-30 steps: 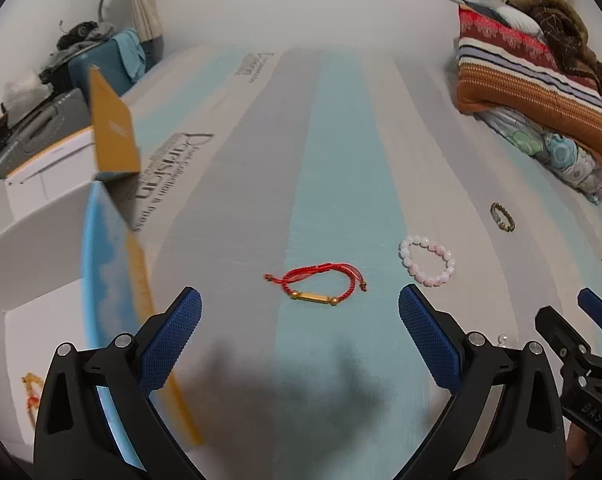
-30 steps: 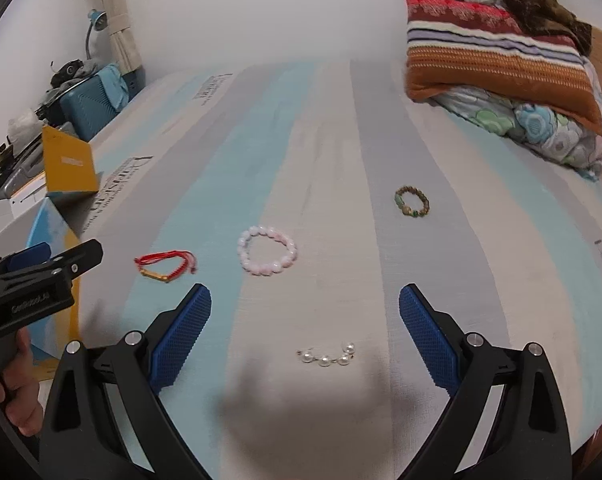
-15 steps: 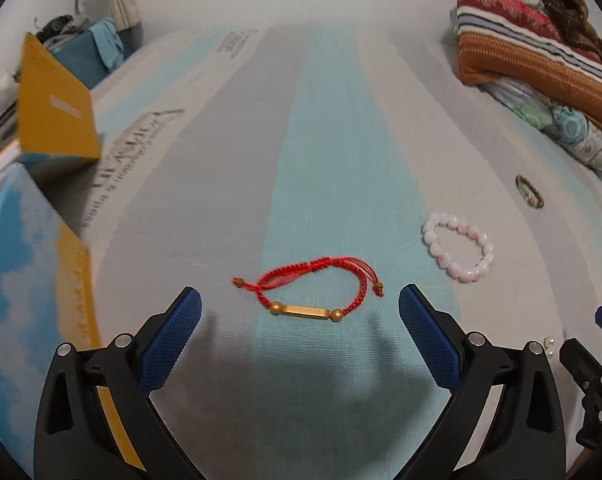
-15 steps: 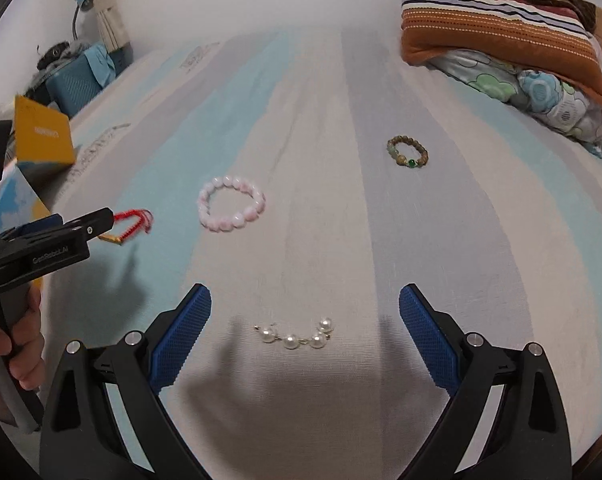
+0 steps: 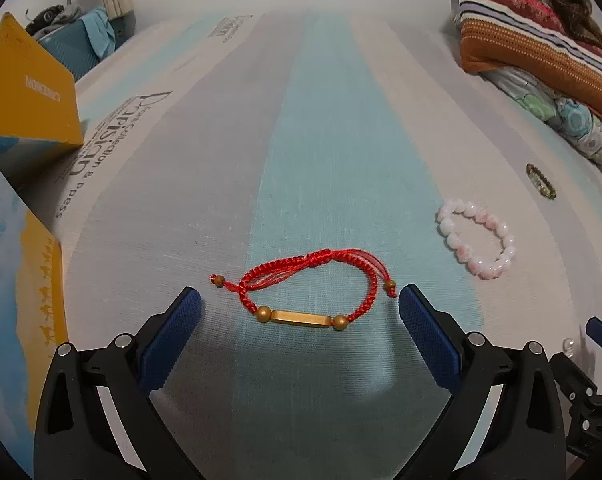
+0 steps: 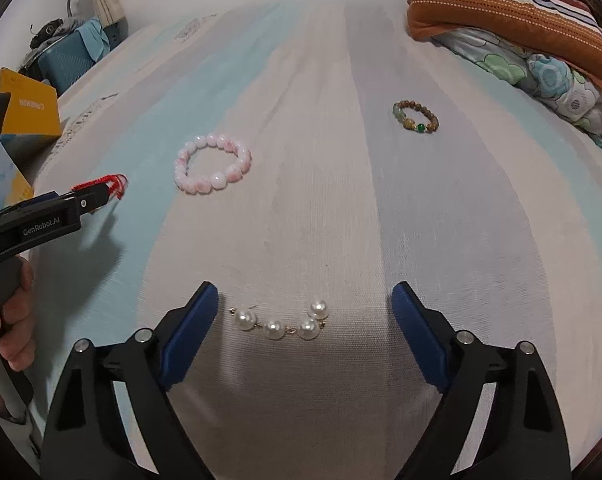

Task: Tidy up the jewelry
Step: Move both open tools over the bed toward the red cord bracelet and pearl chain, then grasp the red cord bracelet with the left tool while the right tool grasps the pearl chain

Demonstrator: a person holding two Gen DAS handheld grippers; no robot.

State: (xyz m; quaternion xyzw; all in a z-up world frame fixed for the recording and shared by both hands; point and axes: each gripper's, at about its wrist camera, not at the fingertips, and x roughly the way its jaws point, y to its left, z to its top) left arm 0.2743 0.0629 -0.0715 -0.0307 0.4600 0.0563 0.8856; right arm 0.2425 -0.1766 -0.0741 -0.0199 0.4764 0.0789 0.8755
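A red cord bracelet with a gold bar (image 5: pixel 305 288) lies on the striped bed sheet, just ahead of and between the fingers of my open left gripper (image 5: pixel 299 312). A short pearl chain (image 6: pixel 279 320) lies between the fingers of my open right gripper (image 6: pixel 305 308). A pink bead bracelet (image 6: pixel 212 168) lies further out, also in the left wrist view (image 5: pixel 477 242). A brown and green bead bracelet (image 6: pixel 416 117) lies to the far right. The left gripper shows in the right wrist view (image 6: pixel 53 216), over the red bracelet (image 6: pixel 115 182).
An open yellow and blue box (image 5: pixel 21 216) with a raised yellow lid (image 5: pixel 29 92) stands at the left. Folded blankets and pillows (image 6: pixel 513 20) lie at the back right. A teal case (image 6: pixel 67 60) sits beyond the bed at the far left.
Both grippers have moved forward and lower toward the sheet. The red bracelet now sits between the left fingers and the pearl chain between the right fingers.
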